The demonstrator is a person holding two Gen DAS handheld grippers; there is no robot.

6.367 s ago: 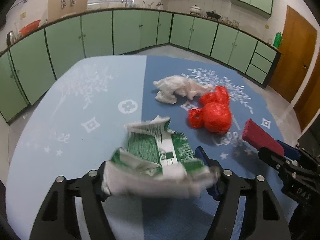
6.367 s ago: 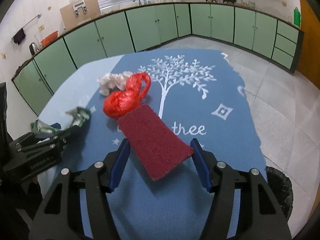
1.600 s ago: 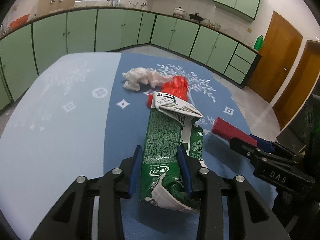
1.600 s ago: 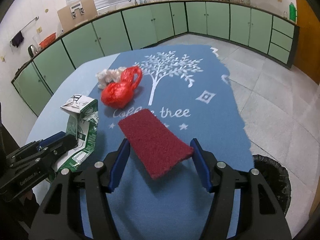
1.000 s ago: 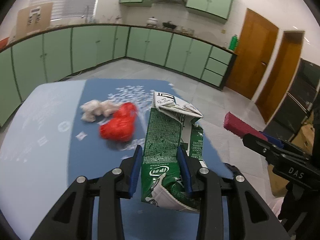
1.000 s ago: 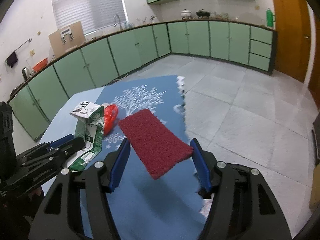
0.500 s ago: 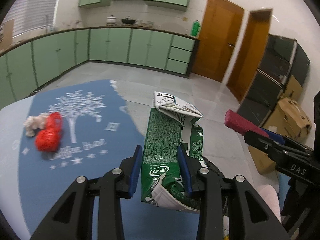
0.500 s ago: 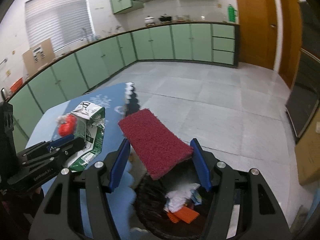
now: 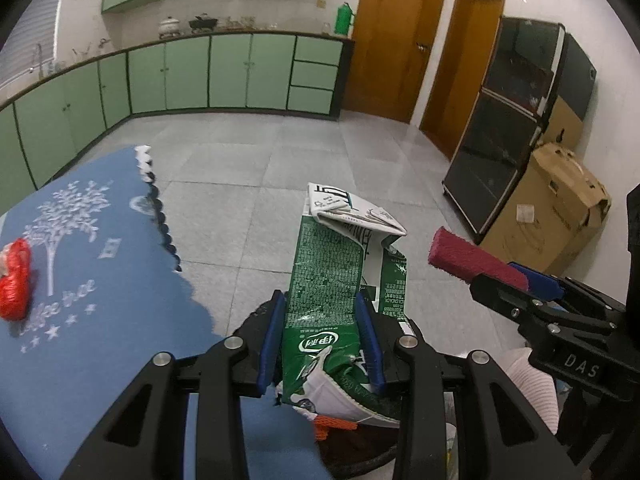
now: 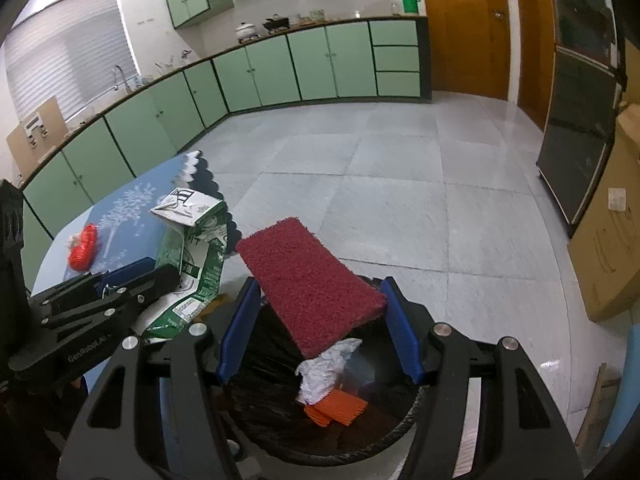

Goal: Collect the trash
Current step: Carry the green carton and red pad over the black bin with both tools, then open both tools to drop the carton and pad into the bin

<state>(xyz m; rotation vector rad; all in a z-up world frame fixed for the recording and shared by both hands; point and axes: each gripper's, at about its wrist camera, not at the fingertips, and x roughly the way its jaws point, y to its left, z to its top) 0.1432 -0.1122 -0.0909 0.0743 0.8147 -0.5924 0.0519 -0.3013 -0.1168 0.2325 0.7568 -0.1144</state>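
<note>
Far left on the blue table [image 9: 80, 320] lies a red plastic bag [image 9: 14, 280], well apart from both hands and not yet collected. Next comes the left claw [image 9: 320, 336], pinching a crushed green milk carton [image 9: 336, 280] between its blue pads; the carton stands up past the table's edge, with the bin partly under it. To the right, the right claw [image 10: 316, 320] is pinching a dark red scrubbing pad [image 10: 308, 284] by its sides, hanging right over the black-lined trash bin [image 10: 400, 432], where white paper and something orange already lie.

The step in hand looks like the drop. To do it well, the right claw should spread where it is, since the pad sits over the bin's mouth. The left claw likely needs to shift further right first, so the tall carton tips inside rather than catching the rim or falling onto the floor.
</note>
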